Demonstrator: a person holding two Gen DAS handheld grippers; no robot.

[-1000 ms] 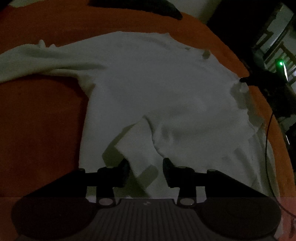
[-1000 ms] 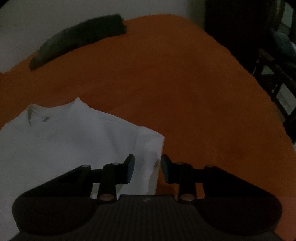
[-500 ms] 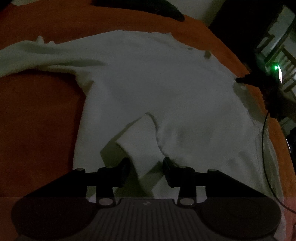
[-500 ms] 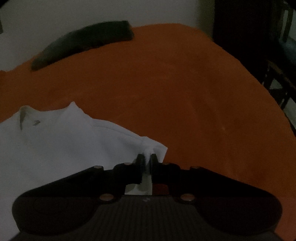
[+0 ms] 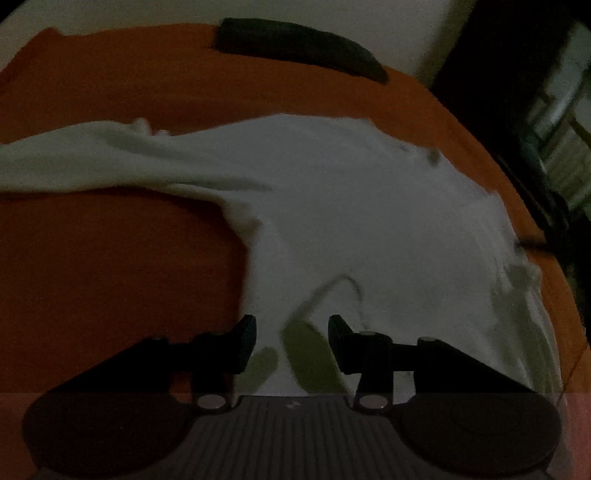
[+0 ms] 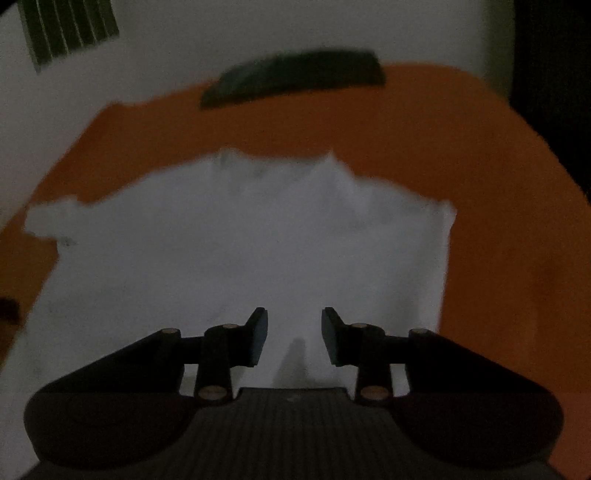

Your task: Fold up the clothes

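Left wrist view: the picture is dim and smeared. A white shirt (image 5: 351,221) lies spread on an orange cover (image 5: 110,258), filling the middle and right of the scene. One sleeve (image 5: 74,162) runs off to the left and is cut by the frame edge. The left gripper (image 5: 291,334) hangs over the near part of the shirt with its jaws wide apart and nothing between them. Between and just beyond the fingers is a blurred fold or flap of cloth with a dark shadow under it; its shape cannot be made out. The shirt's right edge is rumpled and streaked, and a thin dark thing touches it there, too blurred to tell what it is. A long dark object (image 5: 299,48) lies at the far edge of the cover, against a pale wall. The far right is nearly black, with only faint pale bars showing.

Right wrist view: also dim and blurred. The shirt (image 6: 240,251) lies on the cover (image 6: 498,221), its far edge ragged with two small peaks, its right edge straight, its near part hidden under the tool. The right gripper (image 6: 293,334) hangs over the near middle of the shirt, jaws wide apart and empty. The dark object (image 6: 295,75) lies at the far edge. A dark slatted patch (image 6: 70,29) shows on the wall (image 6: 184,55) at far left, cut by the frame. A small dark shape at the left edge cannot be identified.
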